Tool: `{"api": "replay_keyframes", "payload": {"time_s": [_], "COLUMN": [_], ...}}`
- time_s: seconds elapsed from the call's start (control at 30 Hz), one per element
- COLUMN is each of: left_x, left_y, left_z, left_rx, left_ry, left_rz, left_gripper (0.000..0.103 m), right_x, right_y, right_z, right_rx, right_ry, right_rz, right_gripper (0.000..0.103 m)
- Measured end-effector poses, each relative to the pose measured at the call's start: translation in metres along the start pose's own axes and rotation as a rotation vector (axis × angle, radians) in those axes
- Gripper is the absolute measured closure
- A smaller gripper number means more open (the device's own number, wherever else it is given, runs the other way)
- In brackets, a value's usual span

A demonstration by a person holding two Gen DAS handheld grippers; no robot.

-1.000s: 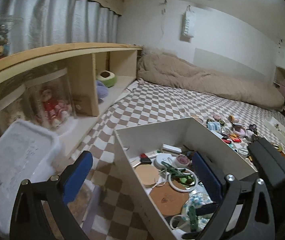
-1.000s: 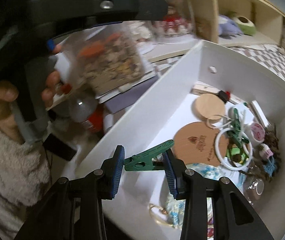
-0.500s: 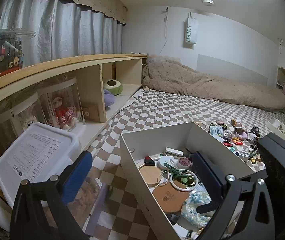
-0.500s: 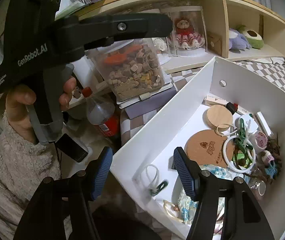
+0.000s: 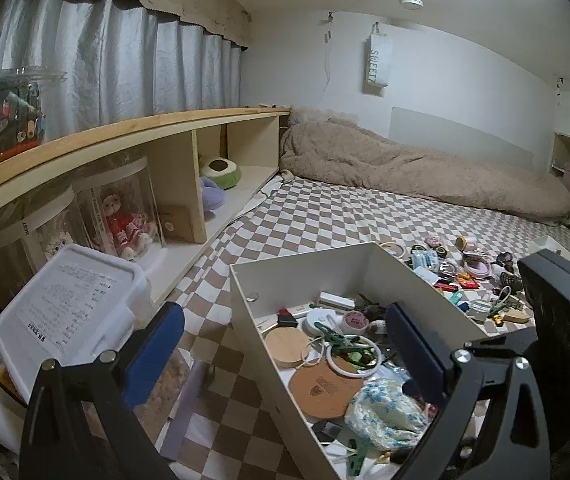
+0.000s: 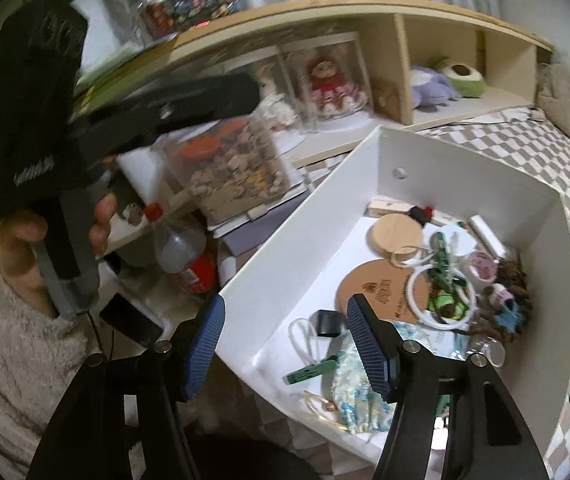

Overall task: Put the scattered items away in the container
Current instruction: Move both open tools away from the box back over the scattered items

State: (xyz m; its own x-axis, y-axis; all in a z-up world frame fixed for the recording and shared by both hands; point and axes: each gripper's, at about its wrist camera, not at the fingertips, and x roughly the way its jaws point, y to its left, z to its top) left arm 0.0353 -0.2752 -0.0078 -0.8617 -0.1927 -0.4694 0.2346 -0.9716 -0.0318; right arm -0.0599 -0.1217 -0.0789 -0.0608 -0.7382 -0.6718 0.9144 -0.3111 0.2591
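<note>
My right gripper (image 6: 285, 344): jaws apart, nothing between them, over white container (image 6: 301, 240) near wall | green clothespin (image 6: 312, 370) lies on container floor | my left gripper (image 5: 285, 348): jaws wide, empty | scattered items (image 5: 465, 272) on checkered bedsheet (image 5: 325, 220) beside container.

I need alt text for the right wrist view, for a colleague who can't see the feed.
The right claw hangs open and empty over the near corner of a white box holding a green clothespin, cork coasters and rings. Left of it, a hand grips the other claw's black handle before a wooden shelf.
</note>
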Motion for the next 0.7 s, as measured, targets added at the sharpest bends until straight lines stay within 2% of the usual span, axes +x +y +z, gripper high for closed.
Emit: {"api": "replay_keyframes", "payload": {"time_s": [0.07, 0.1, 0.13, 0.17, 0.2, 0.4, 0.57, 0.7], "left_x": [-0.001, -0.002, -0.003, -0.003, -0.004, -0.007, -0.010, -0.013], "left_y": [-0.002, -0.003, -0.005, -0.007, -0.008, -0.013, -0.018, -0.025], "left_z": [0.001, 0.001, 0.001, 0.001, 0.001, 0.000, -0.001, -0.001], "left_rx": [0.000, -0.001, -0.001, 0.000, 0.001, -0.007, -0.006, -0.001], "left_ry": [0.000, 0.000, 0.001, 0.001, 0.001, 0.002, 0.003, 0.007], "left_rz": [0.000, 0.000, 0.001, 0.001, 0.001, 0.007, 0.017, 0.022], "left_gripper": [0.002, 0.002, 0.002, 0.002, 0.002, 0.002, 0.001, 0.001], "right_x": [-0.007, -0.010, -0.014, -0.017, -0.020, -0.035, -0.051, -0.063], "right_y": [-0.004, -0.006, -0.008, -0.010, -0.012, -0.015, -0.022, -0.025], "right_z": [0.000, 0.000, 0.000, 0.000, 0.000, -0.007, -0.011, -0.011], "right_rx": [0.018, 0.031, 0.044, 0.058, 0.069, 0.071, 0.115, 0.145], "right_ry": [-0.024, -0.039, -0.052, -0.065, -0.077, -0.102, -0.155, -0.194], "right_rz": [-0.022, -0.037, -0.052, -0.069, -0.085, -0.183, -0.254, -0.271], "right_gripper": [0.039, 0.033, 0.026, 0.009, 0.000, 0.000, 0.000, 0.000]}}
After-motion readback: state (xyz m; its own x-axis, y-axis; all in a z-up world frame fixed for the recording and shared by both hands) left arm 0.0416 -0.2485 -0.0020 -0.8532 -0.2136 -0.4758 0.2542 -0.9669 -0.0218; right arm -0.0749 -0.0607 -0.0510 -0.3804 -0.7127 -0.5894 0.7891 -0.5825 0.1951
